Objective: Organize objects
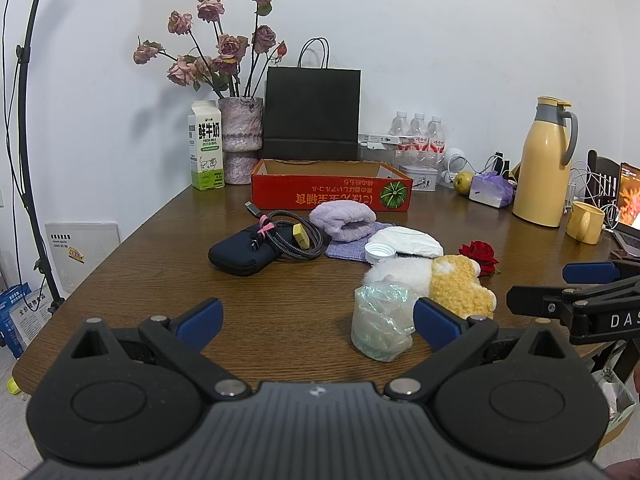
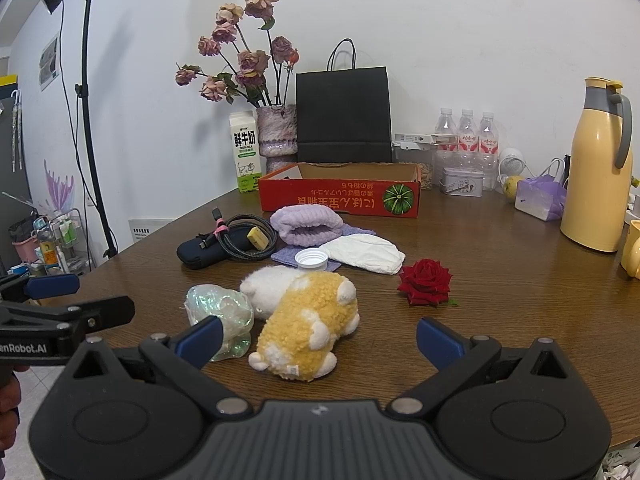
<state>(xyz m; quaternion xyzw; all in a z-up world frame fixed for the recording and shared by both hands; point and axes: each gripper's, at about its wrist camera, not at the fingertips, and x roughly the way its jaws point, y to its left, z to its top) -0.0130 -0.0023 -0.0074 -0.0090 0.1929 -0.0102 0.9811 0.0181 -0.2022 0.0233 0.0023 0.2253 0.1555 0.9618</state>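
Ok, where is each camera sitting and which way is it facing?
Left wrist: on the left hand-held gripper, low over the table's near edge, facing the red box and wall; own open fingers show, and the right hand-held gripper at right.
Right wrist: on the right hand-held gripper, same heading, over the plush toy; own open fingers show, the left hand-held gripper at left.
Shared: plush toy, iridescent bag, red rose, red box.

The laptop [image 1: 629, 204] is chopped off by the right edge, only a sliver shows. The yellow mug [image 2: 632, 250] is cut the same way. The red box [image 2: 340, 196] hides its own inside, and the small print on the milk carton [image 1: 206, 146] is unreadable.
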